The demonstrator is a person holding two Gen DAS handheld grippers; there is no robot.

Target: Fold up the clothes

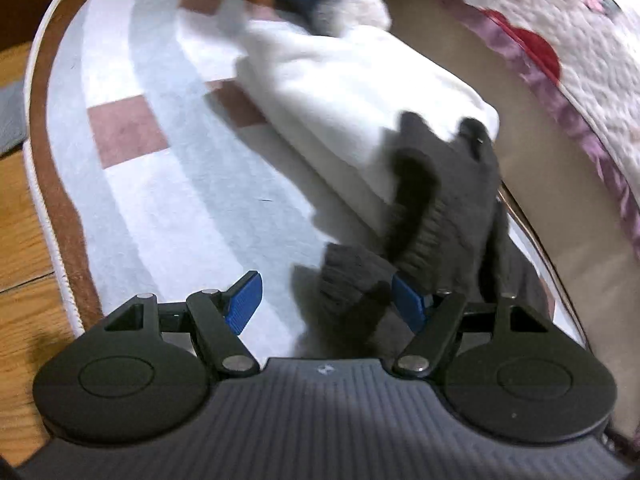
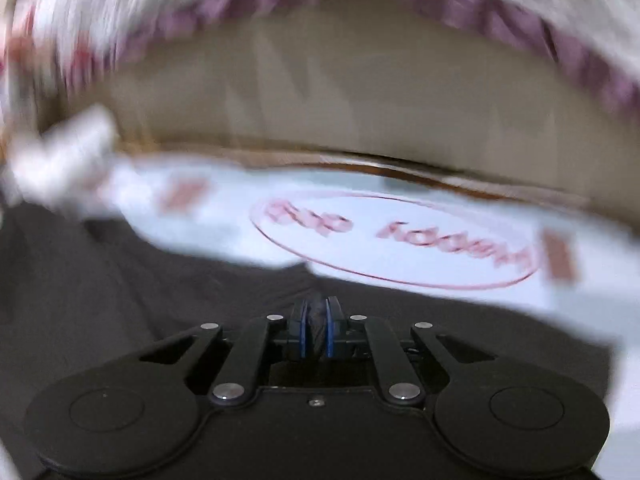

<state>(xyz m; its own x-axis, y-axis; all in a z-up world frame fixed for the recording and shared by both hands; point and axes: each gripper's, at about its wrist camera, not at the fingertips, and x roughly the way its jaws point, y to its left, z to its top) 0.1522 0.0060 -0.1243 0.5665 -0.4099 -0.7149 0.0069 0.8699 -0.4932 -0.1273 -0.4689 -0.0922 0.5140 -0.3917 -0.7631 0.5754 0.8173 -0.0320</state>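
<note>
Left wrist view: the left tongs (image 1: 326, 300) stand open over a pale rug (image 1: 160, 184) with pink squares and a brown border, a dark grey knitted garment (image 1: 440, 216) lying bunched just ahead of them and against the right blue pad (image 1: 408, 304), not pinched. That garment overlaps the near end of a folded white cloth (image 1: 340, 92), which lies on the rug near the edge running along the beige bed base (image 1: 560, 208). Right wrist view: the right tongs (image 2: 315, 330) are closed on a fold of a dark grey garment (image 2: 160, 300) spread over the rug's near part, below its oval pink lettering (image 2: 396, 236); motion blur obscures finer detail.
</note>
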